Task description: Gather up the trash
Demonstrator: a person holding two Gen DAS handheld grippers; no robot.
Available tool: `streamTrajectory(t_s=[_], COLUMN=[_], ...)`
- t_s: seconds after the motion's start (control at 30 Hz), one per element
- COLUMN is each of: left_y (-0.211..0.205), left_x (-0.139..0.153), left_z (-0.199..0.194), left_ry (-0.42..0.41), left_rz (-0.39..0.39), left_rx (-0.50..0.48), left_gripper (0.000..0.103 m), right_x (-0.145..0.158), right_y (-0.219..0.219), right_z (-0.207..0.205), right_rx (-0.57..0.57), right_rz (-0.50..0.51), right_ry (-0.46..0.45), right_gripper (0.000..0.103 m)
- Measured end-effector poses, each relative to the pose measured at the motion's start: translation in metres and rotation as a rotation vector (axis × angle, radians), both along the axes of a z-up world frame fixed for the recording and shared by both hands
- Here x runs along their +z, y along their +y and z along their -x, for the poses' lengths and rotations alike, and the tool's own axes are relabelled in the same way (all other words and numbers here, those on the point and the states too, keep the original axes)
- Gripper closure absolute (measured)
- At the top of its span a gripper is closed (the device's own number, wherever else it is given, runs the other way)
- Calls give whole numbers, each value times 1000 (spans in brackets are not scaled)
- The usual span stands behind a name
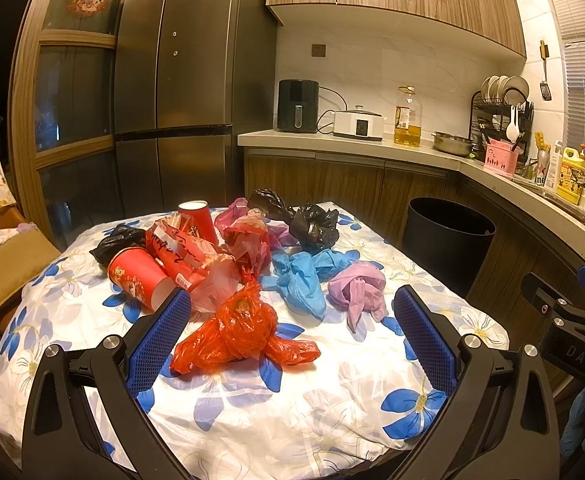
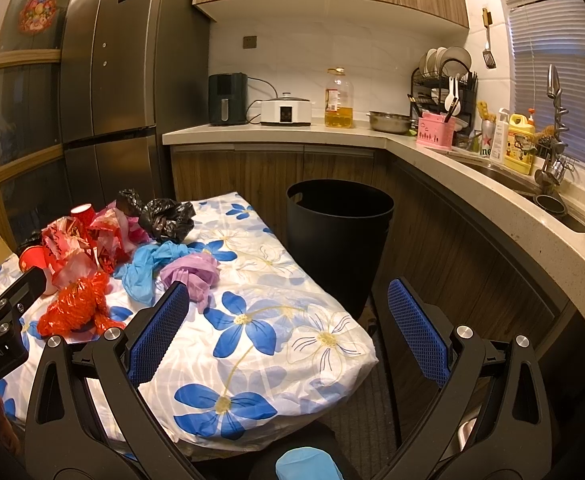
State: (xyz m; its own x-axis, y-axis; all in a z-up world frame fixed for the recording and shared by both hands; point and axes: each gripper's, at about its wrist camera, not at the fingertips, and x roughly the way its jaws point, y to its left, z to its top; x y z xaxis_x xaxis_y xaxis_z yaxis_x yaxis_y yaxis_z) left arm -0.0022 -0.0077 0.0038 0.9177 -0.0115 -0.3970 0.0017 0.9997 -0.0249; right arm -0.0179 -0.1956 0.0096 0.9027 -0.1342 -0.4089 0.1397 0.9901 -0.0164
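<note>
Crumpled trash lies on the flower-print table [image 1: 252, 412]: a red plastic bag [image 1: 238, 330] nearest me, a blue bag [image 1: 304, 276], a purple bag [image 1: 358, 290], black bags [image 1: 312, 226] and two red paper cups [image 1: 138, 278]. My left gripper [image 1: 292, 304] is open above the table's near side, with the red bag between its blue pads and untouched. My right gripper [image 2: 288, 292] is open too, over the table's right edge, with the purple bag [image 2: 190, 274] just beyond its left pad. A black trash bin [image 2: 338, 240] stands on the floor right of the table.
A fridge [image 1: 180, 80] stands behind the table. The L-shaped counter [image 2: 472, 168] carries an air fryer, cooker, oil bottle, dish rack and sink. A cushioned chair [image 1: 8, 268] sits at the left. A narrow strip of floor runs between table, bin and cabinets.
</note>
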Motion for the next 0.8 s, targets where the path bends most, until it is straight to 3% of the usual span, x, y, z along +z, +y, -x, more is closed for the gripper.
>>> streamTrajectory(t_s=[0.8], left_y=[0], left_x=[0], left_z=[1], left_ry=[1], left_rz=[1], left_rx=[0], left_gripper=[5], right_x=[0], right_y=[-1], right_z=[0], right_rx=[1], right_rz=[0], right_ry=[2], right_gripper=[5])
